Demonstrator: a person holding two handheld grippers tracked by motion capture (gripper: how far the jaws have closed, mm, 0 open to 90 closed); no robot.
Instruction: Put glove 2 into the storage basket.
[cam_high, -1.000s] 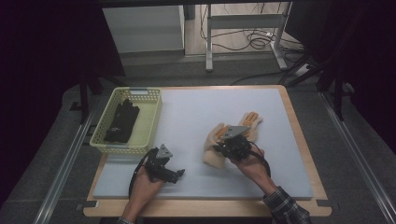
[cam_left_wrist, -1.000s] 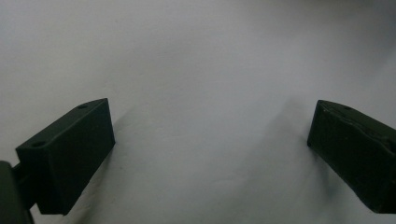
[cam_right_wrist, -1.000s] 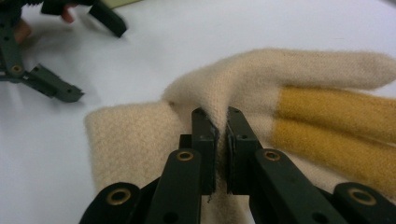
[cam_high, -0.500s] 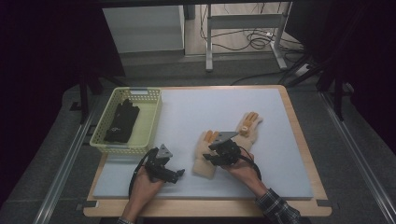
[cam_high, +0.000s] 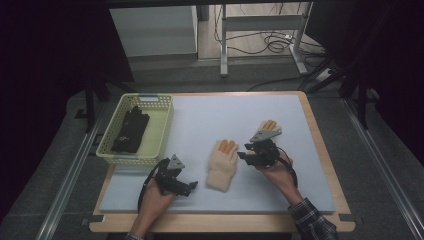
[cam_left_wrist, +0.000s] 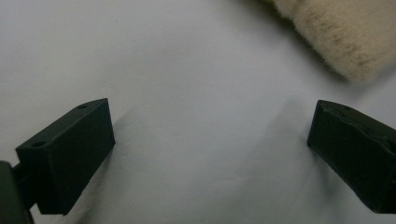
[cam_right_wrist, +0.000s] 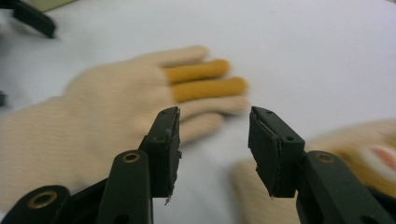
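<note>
a: pale grey matting covers the wooden surface (cam_high: 300, 115), with dark floor around it and cables on the floor beyond. status of the right tool (cam_high: 248, 156)?

b: its jaws have just been opening and now stand part open, nothing between them. the right gripper view shows the gap over bare mat, just off the fingertips of the cream glove (cam_high: 223, 164).

a: location of that glove?

b: flat on the mat near the middle of the surface, two orange fingers pointing away from the person, cuff toward the near edge. a second cream glove (cam_high: 269, 125) lies partly under the right tool, well apart from the first.

a: left tool (cam_high: 191, 186)?

b: held low near the front edge, jaws wide apart and empty. the left gripper view shows the fuzzy glove cuff (cam_left_wrist: 336, 32) just beyond one jaw, not touching.

a: other items?

b: a yellow-green basket (cam_high: 162, 131) at the left of the surface holds black gloves (cam_high: 129, 129).
</note>
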